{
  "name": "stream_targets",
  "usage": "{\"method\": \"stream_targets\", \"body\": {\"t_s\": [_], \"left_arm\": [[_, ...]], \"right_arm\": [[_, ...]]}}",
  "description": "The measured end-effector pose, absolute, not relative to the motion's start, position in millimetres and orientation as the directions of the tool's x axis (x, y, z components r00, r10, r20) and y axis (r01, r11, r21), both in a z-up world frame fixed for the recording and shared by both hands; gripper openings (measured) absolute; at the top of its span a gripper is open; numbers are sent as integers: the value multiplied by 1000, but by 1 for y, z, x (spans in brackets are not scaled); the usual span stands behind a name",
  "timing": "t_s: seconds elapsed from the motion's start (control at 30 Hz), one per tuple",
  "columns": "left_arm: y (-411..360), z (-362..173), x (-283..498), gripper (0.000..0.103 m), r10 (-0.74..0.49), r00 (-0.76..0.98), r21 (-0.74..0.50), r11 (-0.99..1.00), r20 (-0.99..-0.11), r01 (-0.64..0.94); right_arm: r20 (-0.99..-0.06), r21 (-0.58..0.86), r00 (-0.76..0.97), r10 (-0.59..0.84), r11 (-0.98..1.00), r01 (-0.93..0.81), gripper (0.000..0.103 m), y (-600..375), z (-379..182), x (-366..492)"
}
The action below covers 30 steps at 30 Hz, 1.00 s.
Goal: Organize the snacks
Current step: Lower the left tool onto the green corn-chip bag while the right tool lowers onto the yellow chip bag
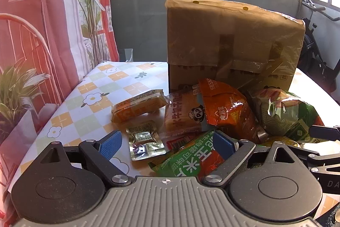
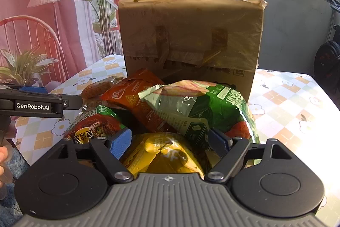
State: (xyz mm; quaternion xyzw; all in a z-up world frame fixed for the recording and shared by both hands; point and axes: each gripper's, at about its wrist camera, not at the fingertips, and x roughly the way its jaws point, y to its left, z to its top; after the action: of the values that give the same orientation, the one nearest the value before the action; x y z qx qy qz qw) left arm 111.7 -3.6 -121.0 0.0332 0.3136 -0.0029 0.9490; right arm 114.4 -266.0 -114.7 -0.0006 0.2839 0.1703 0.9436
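At the centre of both views I see the heap of crinkly snack packets (image 1: 225, 112) lying on the flower-checked bench (image 1: 85, 103), just in front of the taped brown cardboard box (image 1: 231, 39). My left gripper (image 1: 167, 142) is spread, unclenched, around a small silver foil sachet (image 1: 144, 139) and a green packet's corner. My right gripper (image 2: 170, 142) straddles a yellow packet (image 2: 163, 154); I can't tell whether it pinches.

In front of the tall brown taped cardboard box (image 1: 231, 44) on the checked flower-print tablecloth (image 1: 93, 86), a heap of crinkly foil snack bags (image 2: 191, 107) lies, with a small silver sachet (image 1: 145, 143) left of it.
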Motion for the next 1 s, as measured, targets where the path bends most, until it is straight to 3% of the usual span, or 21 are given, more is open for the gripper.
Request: {"method": "stream_targets", "body": {"t_s": [0.37,0.63,1.0], "left_arm": [[-4,-128,115,94,12,779,48,999,-626,23],[-12,-130,137,94,15,777,56,998,-630,26],[-4,-150,133,94,-62,683,-39,998,-727,49]], "right_arm": [[-610,203,709,355,934,-293,77,-274,-137,126],[-624,255,684,378,926,-279,82,-284,-143,126],[-628,281,673,390,921,-272,84,-288,-145,123]]}}
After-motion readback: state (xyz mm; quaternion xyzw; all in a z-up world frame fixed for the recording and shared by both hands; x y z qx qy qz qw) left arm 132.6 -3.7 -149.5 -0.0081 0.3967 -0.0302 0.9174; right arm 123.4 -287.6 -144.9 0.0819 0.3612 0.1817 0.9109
